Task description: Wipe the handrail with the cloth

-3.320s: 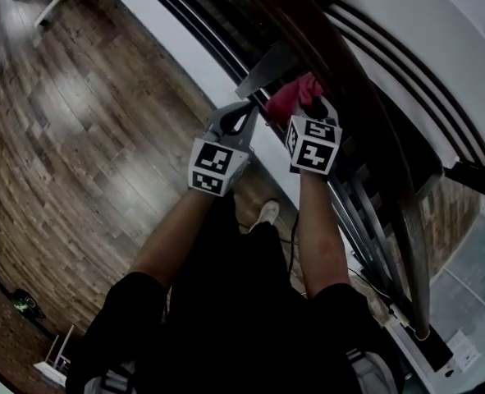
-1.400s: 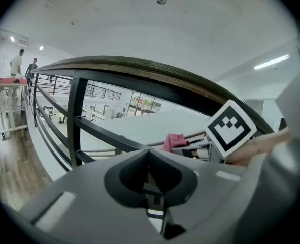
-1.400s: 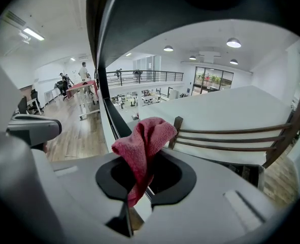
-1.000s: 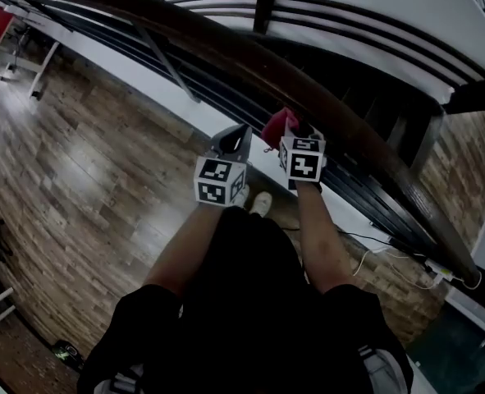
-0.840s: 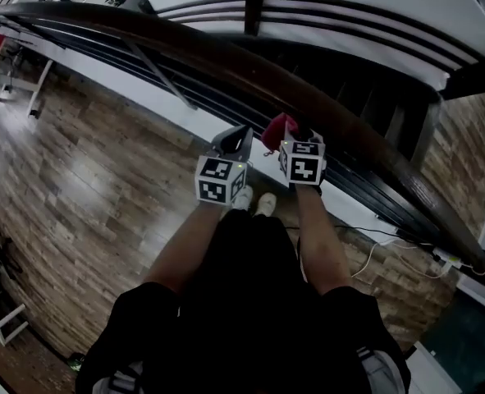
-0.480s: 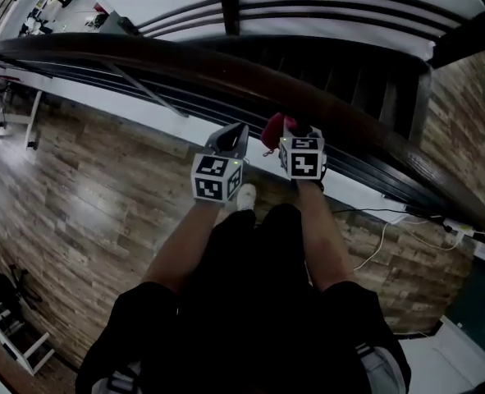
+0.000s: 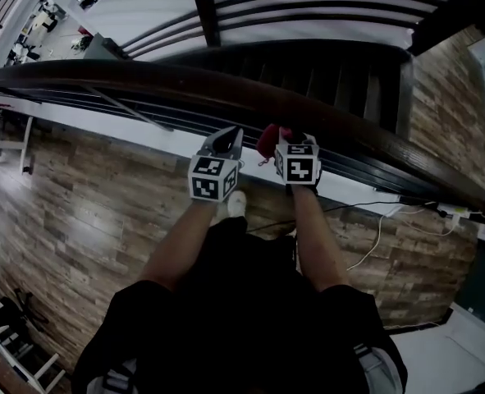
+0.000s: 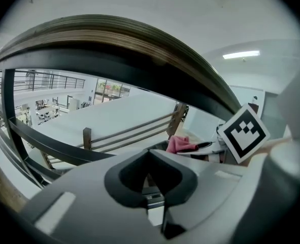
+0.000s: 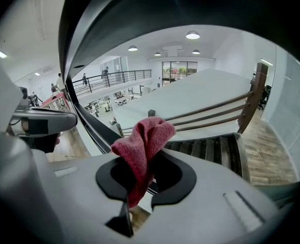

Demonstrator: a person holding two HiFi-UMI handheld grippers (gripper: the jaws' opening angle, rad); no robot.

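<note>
A dark wooden handrail [image 7: 144, 76] curves across the head view from left to lower right. My right gripper [image 7: 285, 135] sits just under its near side, shut on a red cloth [image 7: 267, 140] that bunches up out of its jaws [image 9: 144, 133]. In the right gripper view the rail [image 9: 139, 14] arches close above the cloth. My left gripper [image 7: 229, 135] is beside it on the left, shut with nothing in it [image 8: 148, 151], right below the rail [image 8: 139, 50]. The left gripper view also catches the cloth [image 8: 179, 144].
Dark metal bars [image 7: 127, 109] run beneath the handrail. Beyond it a staircase [image 7: 332, 72] drops away. Wood-plank floor [image 7: 78, 187] lies below me, with a white cable [image 7: 382, 228] on the right and my shoe [image 7: 235, 205] under the grippers.
The handrail has swung from steeply diagonal to nearly level across the view as I moved along it. Both grippers stay side by side under it, the cloth still clamped in the right one.
</note>
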